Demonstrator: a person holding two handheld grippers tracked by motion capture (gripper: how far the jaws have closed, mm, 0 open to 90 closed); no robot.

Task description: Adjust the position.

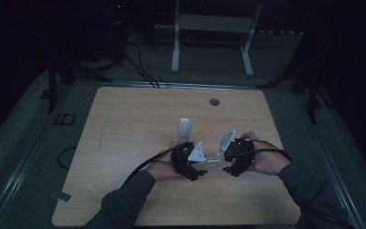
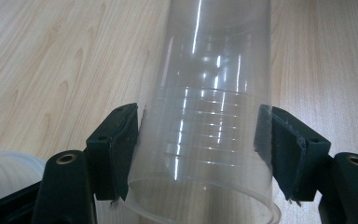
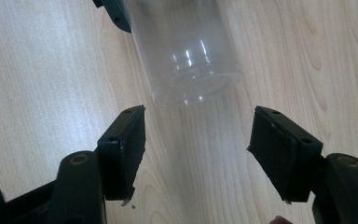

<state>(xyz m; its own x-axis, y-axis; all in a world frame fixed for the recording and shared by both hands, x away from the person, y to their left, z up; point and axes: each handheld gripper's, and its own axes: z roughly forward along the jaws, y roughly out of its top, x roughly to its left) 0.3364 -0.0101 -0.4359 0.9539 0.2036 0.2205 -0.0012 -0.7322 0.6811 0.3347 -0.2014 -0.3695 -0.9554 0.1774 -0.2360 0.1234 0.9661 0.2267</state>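
A clear plastic cup point(image 2: 209, 93) lies on its side between the jaws of my left gripper point(image 2: 198, 144), whose pads press on its ribbed part near the rim. In the high view my left gripper point(image 1: 203, 165) holds this cup point(image 1: 213, 161) low over the wooden table point(image 1: 124, 143), pointing right. My right gripper point(image 1: 225, 164) faces it from the right. Its own view shows my right gripper point(image 3: 198, 140) open, with nothing between the pads. The cup's closed bottom point(image 3: 186, 51) lies just beyond its fingertips.
A pale upright cup-like cylinder point(image 1: 184, 126) stands just behind the grippers. A round hole point(image 1: 214, 101) is cut in the tabletop farther back. A white frame stand point(image 1: 214, 24) and cables lie beyond the table. Bare wood stretches to the left and along the front.
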